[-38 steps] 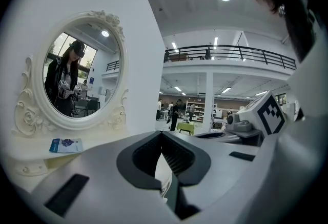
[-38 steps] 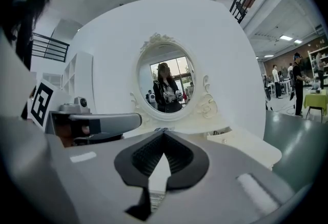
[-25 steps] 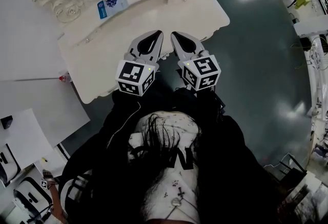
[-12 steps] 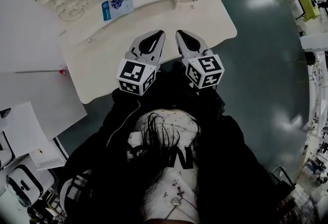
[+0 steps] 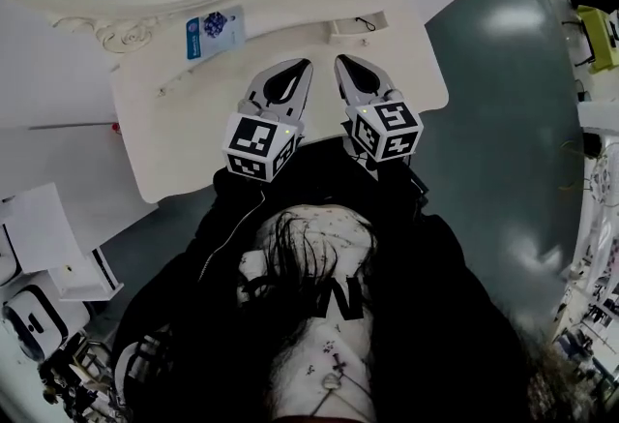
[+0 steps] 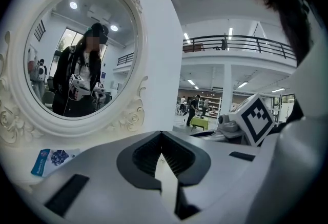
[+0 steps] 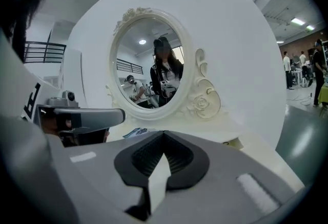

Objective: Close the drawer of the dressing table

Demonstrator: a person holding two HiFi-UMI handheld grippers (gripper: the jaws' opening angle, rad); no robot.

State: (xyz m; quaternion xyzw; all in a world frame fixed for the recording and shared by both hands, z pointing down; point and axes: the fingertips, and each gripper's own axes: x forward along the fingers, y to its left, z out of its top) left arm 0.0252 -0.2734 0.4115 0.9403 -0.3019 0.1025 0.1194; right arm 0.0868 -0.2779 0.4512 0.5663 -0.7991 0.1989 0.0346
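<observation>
- While both grippers are sitting side by side over the front part of the dressing table [image 5: 174, 121], the left gripper [image 5: 293, 71] is keeping its jaws clenched, tips meeting, with nothing between them.
- Right gripper [image 5: 348, 68] is likewise showing its jaws clenched and empty; it is pointing the same way, with a narrow gap separating it from the left one.
- Ahead of both pairs of jaws, an oval mirror [image 6: 77, 59] in a carved white frame is standing upright at the back of the table, reflecting the person holding the grippers.
- Ahead and to the left of the jaws, a blue card [image 5: 213, 29] is lying flat on the table top near the mirror's base.
- Ahead and slightly right of the right jaws, a small cream box [image 5: 353, 24] is resting on the top.
- Below and behind the jaws, the table's front edge is being covered by the grippers and the person's dark jacket [image 5: 435, 276]; the drawer is not showing in any view, so whether it is standing open cannot be told.
</observation>
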